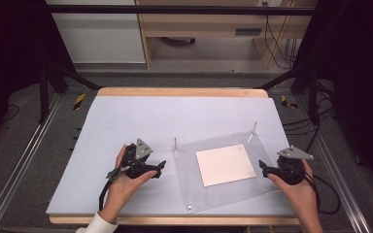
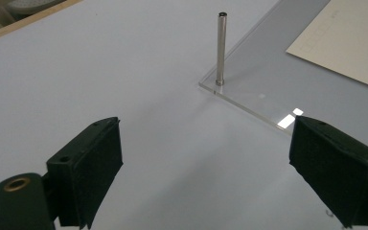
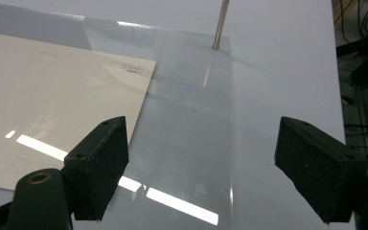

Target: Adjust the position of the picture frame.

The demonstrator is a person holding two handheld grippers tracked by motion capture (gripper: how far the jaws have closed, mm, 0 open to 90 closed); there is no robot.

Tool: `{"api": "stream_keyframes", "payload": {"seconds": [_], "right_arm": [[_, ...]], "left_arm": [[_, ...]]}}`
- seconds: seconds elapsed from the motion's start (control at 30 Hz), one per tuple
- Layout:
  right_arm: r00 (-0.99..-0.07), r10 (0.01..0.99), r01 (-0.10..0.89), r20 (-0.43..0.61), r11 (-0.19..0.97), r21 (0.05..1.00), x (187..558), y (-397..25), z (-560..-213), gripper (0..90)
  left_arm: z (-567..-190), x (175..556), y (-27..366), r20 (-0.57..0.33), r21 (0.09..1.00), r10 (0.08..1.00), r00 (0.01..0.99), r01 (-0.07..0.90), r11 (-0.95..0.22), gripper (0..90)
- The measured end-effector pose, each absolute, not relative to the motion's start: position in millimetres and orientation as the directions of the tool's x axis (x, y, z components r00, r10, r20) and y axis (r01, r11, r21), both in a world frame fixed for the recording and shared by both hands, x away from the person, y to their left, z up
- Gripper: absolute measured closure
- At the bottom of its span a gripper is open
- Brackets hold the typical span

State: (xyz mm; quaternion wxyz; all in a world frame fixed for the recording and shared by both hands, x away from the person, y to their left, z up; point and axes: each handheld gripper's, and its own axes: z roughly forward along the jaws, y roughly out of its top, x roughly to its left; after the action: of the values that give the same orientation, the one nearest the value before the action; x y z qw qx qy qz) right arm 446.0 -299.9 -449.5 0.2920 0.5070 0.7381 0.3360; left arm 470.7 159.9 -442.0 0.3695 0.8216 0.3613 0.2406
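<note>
Currently left gripper (image 1: 159,169) and right gripper (image 1: 263,167) hovering with jaws spread wide, flanking clear acrylic plate (image 1: 189,167) lying flat over paper sheet (image 1: 225,164); advisable: approaching opposite edges level, avoiding corner pin (image 2: 220,48).

On the table (image 1: 126,116) I count one clear acrylic sheet (image 1: 194,194), one cream card (image 1: 226,165) on it, two upright metal pins (image 1: 176,144), and two hand-held grippers (image 1: 161,167).

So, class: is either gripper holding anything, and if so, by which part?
Nothing is held. The left gripper and the right gripper are both open, one on each side of the clear sheet.
</note>
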Motion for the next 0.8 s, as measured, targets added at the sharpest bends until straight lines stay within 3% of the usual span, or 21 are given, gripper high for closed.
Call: {"api": "stream_keyframes", "payload": {"seconds": [0.23, 0.4, 0.57, 0.8], "right_arm": [[-0.307, 0.949, 0.579, -0.07, 0.245, 0.777, 449.2, -306.5, -450.6, 24.2], [-0.327, 0.941, 0.584, -0.089, 0.275, 0.764, 455.1, -307.0, -444.1, 34.2], [-0.361, 0.927, 0.598, -0.101, 0.313, 0.738, 480.0, -300.5, -429.1, 44.6], [-0.414, 0.906, 0.599, -0.084, 0.341, 0.725, 517.8, -295.3, -419.9, 51.9]], "left_arm": [[-441.6, 477.5, 165.0, 0.108, 0.783, 0.789, 0.605, 0.438, -0.443, 12.9], [-436.4, 481.1, 161.1, 0.121, 0.779, 0.785, 0.607, 0.432, -0.455, 16.9], [-427.7, 490.8, 145.4, 0.114, 0.757, 0.765, 0.633, 0.443, -0.48, 21.8], [-424.1, 507.7, 123.7, 0.101, 0.774, 0.771, 0.629, 0.437, -0.458, 23.3]]}}
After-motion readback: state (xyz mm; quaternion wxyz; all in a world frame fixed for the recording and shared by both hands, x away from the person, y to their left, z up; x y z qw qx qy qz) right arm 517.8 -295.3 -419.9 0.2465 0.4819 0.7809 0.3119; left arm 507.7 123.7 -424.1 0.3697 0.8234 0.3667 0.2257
